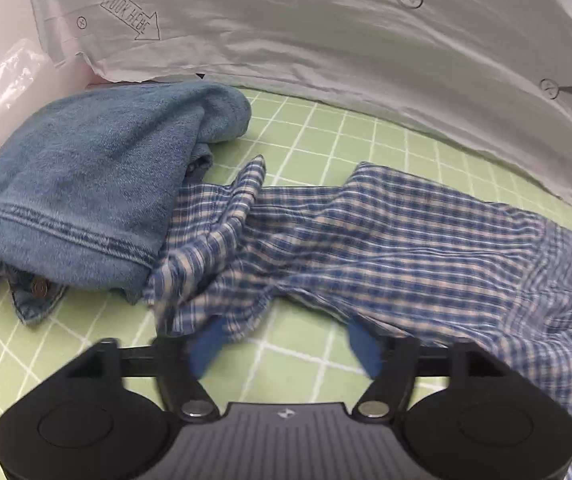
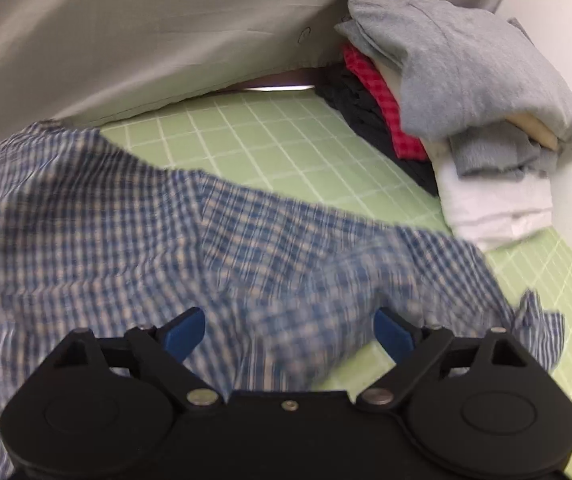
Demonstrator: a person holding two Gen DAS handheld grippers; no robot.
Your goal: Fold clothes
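A blue-and-cream checked shirt (image 1: pixel 385 240) lies rumpled across the green grid mat (image 1: pixel 325 136) on the counter, and everything else sits around it. In the left wrist view, the left gripper (image 1: pixel 286 344) hovers at the shirt's near edge with its blue fingers (image 1: pixel 206 344) spread wide, holding nothing; one tip sits at the cloth's hem. A folded blue towel (image 1: pixel 98 184) rests just beside the shirt, overlapping its edge, with a bit of denim (image 1: pixel 34 300) poking out beneath. In the right wrist view, the right gripper (image 2: pixel 289 334) hangs over the shirt (image 2: pixel 166 232), fingers (image 2: pixel 184 334) spread apart with blurred fabric between them. Beyond the shirt stands a pile of folded clothes (image 2: pixel 465 80), grey on top. A white sheet (image 1: pixel 325 32) hangs behind the shirt.
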